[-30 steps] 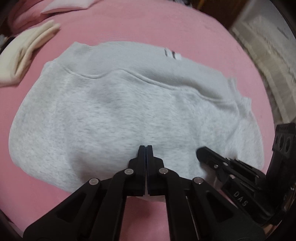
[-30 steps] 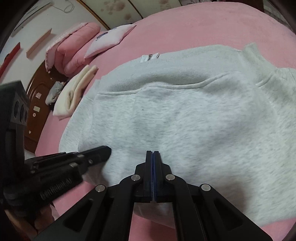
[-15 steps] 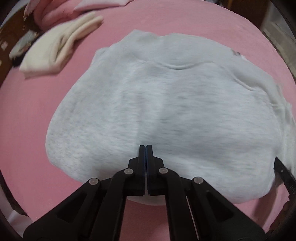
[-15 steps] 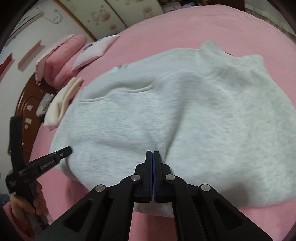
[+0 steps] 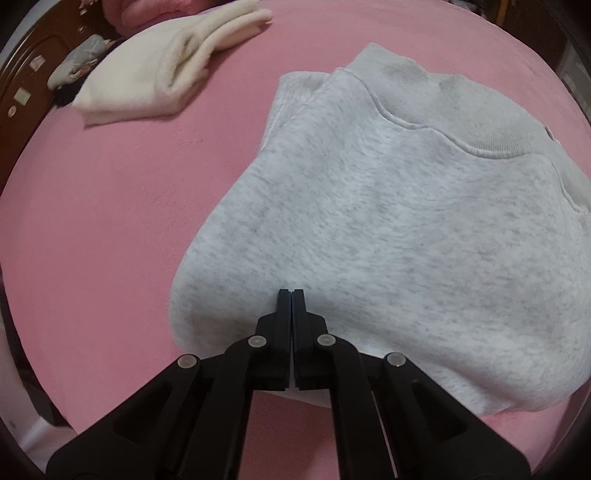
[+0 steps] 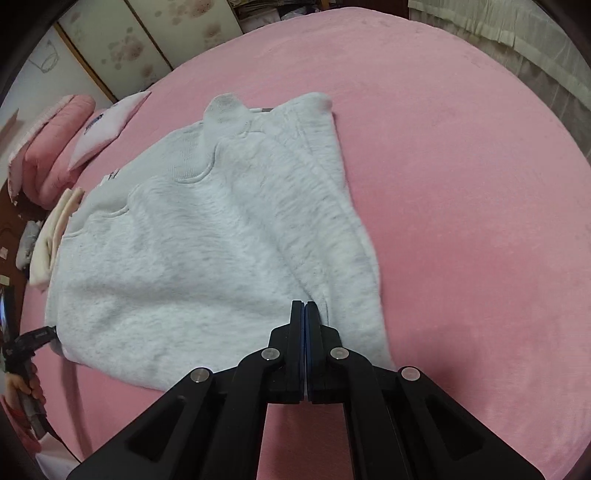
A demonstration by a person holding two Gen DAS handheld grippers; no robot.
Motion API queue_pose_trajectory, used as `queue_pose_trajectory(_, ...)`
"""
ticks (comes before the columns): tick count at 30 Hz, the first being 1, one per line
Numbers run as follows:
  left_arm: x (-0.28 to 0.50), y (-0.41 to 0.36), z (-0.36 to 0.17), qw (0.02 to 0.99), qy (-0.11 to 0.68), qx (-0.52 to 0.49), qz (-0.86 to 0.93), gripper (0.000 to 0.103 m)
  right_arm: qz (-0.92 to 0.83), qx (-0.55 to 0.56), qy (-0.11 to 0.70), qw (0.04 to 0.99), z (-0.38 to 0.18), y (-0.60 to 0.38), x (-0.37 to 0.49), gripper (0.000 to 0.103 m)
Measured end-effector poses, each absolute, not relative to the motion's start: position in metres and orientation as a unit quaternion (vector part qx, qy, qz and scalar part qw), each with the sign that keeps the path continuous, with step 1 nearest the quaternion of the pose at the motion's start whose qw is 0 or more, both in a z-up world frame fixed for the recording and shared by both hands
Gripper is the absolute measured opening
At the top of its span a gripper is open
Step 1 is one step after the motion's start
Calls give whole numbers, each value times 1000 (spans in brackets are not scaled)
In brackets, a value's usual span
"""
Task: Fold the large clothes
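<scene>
A light grey sweatshirt [image 5: 388, 221] lies folded on the pink bed cover [image 5: 103, 221], its ribbed hem band at the far side. My left gripper [image 5: 291, 295] is shut and empty, its tips over the sweatshirt's near left part. In the right wrist view the sweatshirt [image 6: 192, 258] has sleeve layers stacked along its right side. My right gripper [image 6: 304, 306] is shut with no cloth between its pads, over the near right corner. The left gripper [image 6: 50, 330] shows at the sweatshirt's left edge, held by a hand.
A folded cream garment [image 5: 166, 66] lies on the bed beyond the sweatshirt's left side. Pink pillows [image 6: 55, 155] and a dark wooden headboard [image 5: 26, 74] are behind it. Bare pink cover [image 6: 461, 184] spreads to the right, with a pale curtain [image 6: 517, 33] past the bed.
The two grippers have spread apart, the left toward the sweatshirt's left edge and the right toward its right edge. The right gripper has left the left wrist view. Both stayed shut.
</scene>
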State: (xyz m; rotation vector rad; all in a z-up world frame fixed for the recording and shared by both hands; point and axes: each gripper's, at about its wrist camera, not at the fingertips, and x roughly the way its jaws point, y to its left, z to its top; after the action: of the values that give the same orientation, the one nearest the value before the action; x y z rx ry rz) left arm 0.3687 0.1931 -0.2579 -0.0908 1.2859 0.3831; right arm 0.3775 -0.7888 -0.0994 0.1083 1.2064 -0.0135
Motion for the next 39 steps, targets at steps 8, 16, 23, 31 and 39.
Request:
queue_pose_trajectory(8, 349, 163, -223, 781, 597, -42, 181, 2, 68, 54, 553, 829, -55, -673, 400, 0)
queue_pose_trajectory(16, 298, 175, -222, 743, 610, -206, 183, 2, 177, 39, 555, 812, -67, -552, 415, 0)
queue_pose_trajectory(23, 273, 195, -228, 719, 604, -273, 209, 11, 176, 63, 600, 778, -94, -487, 480, 0)
queue_pose_trajectory(31, 264, 201, -226, 716, 575, -334, 213, 47, 113, -31, 719, 685, -153, -452, 527, 0)
queue_pose_trajectory(39, 288, 234, -258, 703, 534, -458, 102, 58, 134, 35, 775, 617, -194, -461, 581, 0)
